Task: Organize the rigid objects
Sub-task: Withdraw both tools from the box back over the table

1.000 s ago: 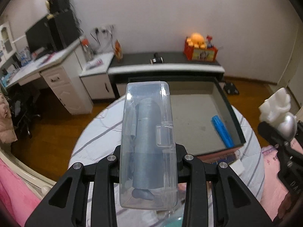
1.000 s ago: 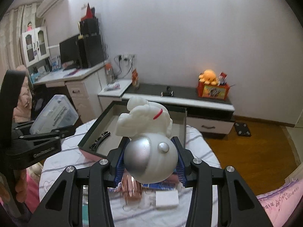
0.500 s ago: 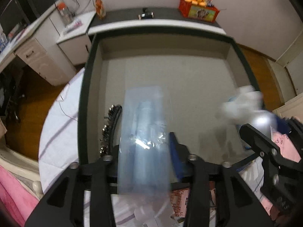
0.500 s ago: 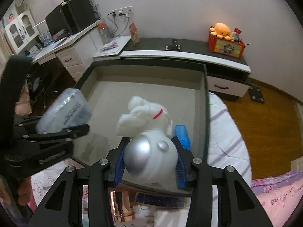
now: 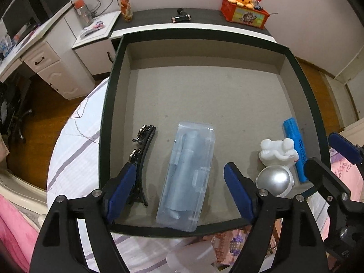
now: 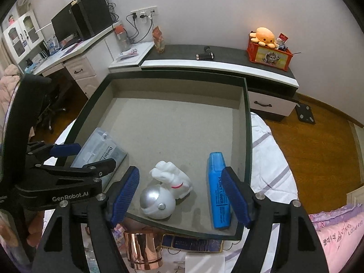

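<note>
box: shallow dark-rimmed box (image 5: pixel 115 86) fills centre of both views, grey floor; it looks like the collecting place for the rigid items
clear case: transparent plastic case (image 5: pixel 187 177) with a grey tube-like item inside lies flat on box floor, lower centre of left wrist view, long axis toward the far wall; in right wrist view at left (image 6: pixel 100 150)
astronaut figure: white figure with silver helmet (image 6: pixel 165 193) lies on box floor, lower centre of right wrist view, just beside blue highlighter (image 6: pixel 218 188) near right wall
hair clip: black clip (image 5: pixel 142 159) left of case, along left wall
left gripper: (image 5: pixel 179 193) jaws have just been opening, now wide; case between them, pads clear of it, holds nothing
right gripper: (image 6: pixel 179 195) jaws have just been opening, wide; figure between, not gripped
judgement: both items look released, placed side by side
</note>
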